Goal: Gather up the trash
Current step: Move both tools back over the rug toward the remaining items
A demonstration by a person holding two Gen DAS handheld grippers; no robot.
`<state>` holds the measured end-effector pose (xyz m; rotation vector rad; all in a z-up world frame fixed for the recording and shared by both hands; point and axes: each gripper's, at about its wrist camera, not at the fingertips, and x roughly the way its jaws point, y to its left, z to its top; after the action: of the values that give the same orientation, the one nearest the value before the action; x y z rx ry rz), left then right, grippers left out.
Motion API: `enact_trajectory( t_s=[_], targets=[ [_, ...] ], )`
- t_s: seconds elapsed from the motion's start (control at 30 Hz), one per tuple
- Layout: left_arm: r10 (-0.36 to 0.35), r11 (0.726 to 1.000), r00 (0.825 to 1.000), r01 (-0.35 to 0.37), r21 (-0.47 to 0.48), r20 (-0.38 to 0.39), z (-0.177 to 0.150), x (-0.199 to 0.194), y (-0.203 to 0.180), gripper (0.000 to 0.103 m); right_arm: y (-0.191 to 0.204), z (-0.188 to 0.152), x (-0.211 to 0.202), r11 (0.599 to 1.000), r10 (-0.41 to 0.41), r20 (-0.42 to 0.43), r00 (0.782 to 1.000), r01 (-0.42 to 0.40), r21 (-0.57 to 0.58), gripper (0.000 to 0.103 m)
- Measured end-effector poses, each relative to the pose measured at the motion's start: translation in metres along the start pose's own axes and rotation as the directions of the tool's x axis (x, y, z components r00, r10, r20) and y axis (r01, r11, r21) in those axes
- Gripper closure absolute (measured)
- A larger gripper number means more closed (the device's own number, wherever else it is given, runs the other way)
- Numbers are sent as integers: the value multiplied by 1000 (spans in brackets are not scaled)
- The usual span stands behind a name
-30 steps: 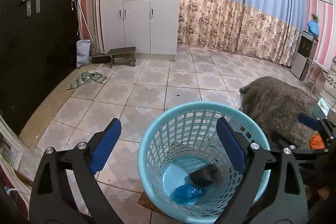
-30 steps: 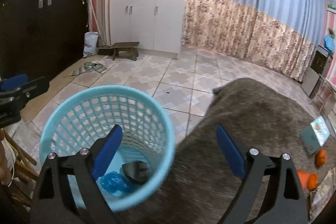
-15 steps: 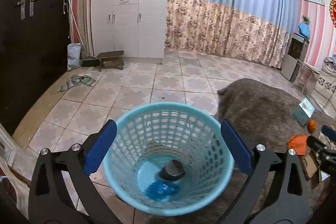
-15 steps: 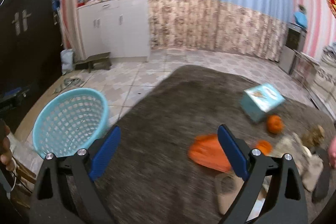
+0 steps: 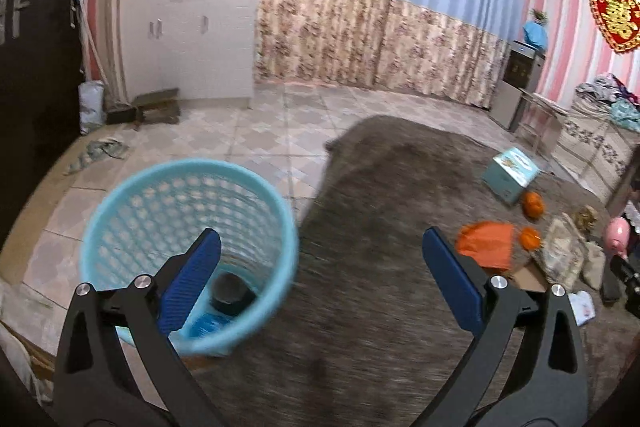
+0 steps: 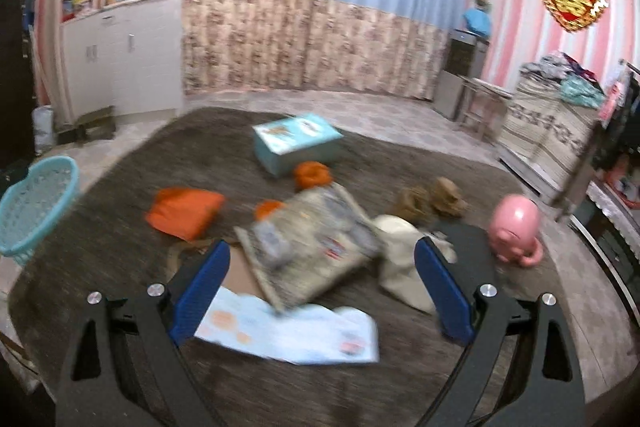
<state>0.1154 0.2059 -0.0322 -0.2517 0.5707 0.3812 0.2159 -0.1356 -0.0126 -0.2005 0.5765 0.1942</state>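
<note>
Both views have swung right since a second ago: the basket (image 5: 188, 251), which sat centred between the left gripper (image 5: 320, 279) fingers, now lies at the lower left of that view, and in the right view it has slid to the far left edge, with the trash on the rug (image 6: 160, 163) filling the middle. The left fingers stand wide apart with nothing between them, as do those of the right gripper (image 6: 320, 291). The basket stands on the floor at the rug's edge and holds two items: a dark lump (image 5: 232, 291) and a blue wrapper (image 5: 208, 325). On the rug the right view shows one teal box (image 6: 296, 143), one orange bag (image 6: 184, 211), two orange fruits (image 6: 314, 175), one printed bag (image 6: 312, 247), one pale blue sheet (image 6: 288, 333), two brown clumps (image 6: 432, 201) and one pink toy (image 6: 516, 231).
</note>
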Motion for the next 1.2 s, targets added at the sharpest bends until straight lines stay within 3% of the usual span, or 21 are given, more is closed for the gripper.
enact_trajectory(
  t_s=[0.33,0.6,0.77,0.97,1.07,1.17,1.2],
  targets=[
    [-75,995,996,79,63,-50,-23,-1,-61,6,-57,-53,6,992,-78,-69,995,84,90,11],
    [-161,972,980,179,153,-121,-49,-2,-129,6,-91,-76,7,981,-118,-104,988,132,144,11],
    [-226,944,952,266,195,-208,-74,3,-169,6,-113,-88,6,969,-141,-124,982,162,184,11],
    [-285,922,912,345,174,-295,-92,21,-197,6,-132,-98,2,962,-154,-135,979,180,207,11],
    [-321,915,889,380,135,-325,-93,27,-201,17,-137,-99,4,960,-154,-135,979,180,215,11],
    [-358,899,867,420,121,-347,-93,27,-210,34,-142,-100,8,958,-142,-141,980,172,231,11],
    [-365,892,861,433,134,-353,-93,26,-216,44,-142,-100,9,957,-138,-142,980,169,235,11]
  ],
)
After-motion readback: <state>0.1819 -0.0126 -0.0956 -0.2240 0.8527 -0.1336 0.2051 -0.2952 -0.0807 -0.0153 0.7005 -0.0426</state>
